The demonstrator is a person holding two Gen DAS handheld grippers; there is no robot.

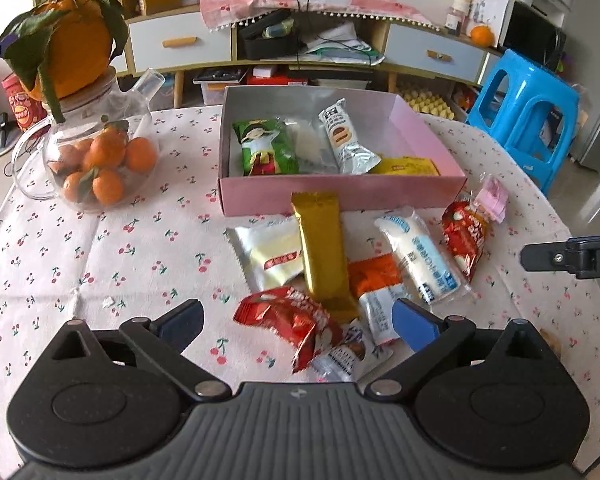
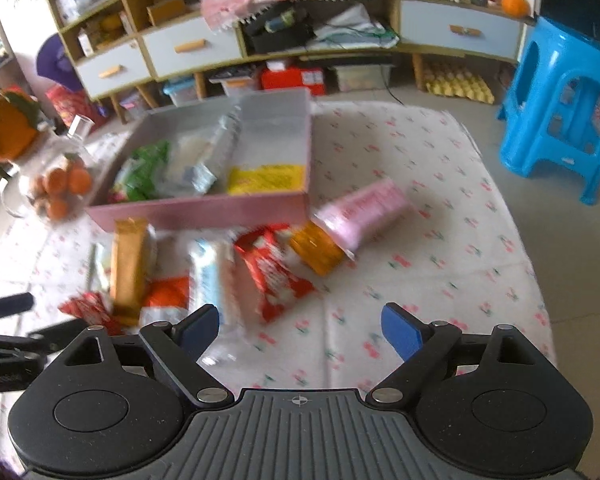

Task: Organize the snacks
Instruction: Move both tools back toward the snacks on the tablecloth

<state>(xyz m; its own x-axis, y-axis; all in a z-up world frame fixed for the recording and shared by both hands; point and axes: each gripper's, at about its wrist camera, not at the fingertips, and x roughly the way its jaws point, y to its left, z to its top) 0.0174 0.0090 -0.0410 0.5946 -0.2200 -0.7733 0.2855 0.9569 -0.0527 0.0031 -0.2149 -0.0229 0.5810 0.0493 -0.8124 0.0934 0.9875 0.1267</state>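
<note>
A pink box [image 1: 340,196] [image 2: 204,210] on the table holds a green packet [image 1: 266,146], a silver packet [image 1: 346,136] and a yellow packet [image 1: 410,166]. Loose snacks lie in front of it: a gold bar [image 1: 324,252] [image 2: 128,264], a white packet [image 1: 270,254], a red packet [image 1: 290,318], a white-blue packet [image 1: 420,260] [image 2: 210,276], another red packet [image 1: 466,240] [image 2: 272,276], an orange packet [image 1: 374,276] and a pink packet [image 2: 360,212]. My left gripper [image 1: 298,320] is open, low over the near red packet. My right gripper [image 2: 300,326] is open and empty above the cloth; the right view is blurred.
A glass jar of small oranges [image 1: 96,164] stands left of the box, with a large leafy orange [image 1: 74,46] on its lid. A blue stool [image 1: 528,116] stands beyond the table's right edge. The right gripper's side [image 1: 572,256] shows at the right.
</note>
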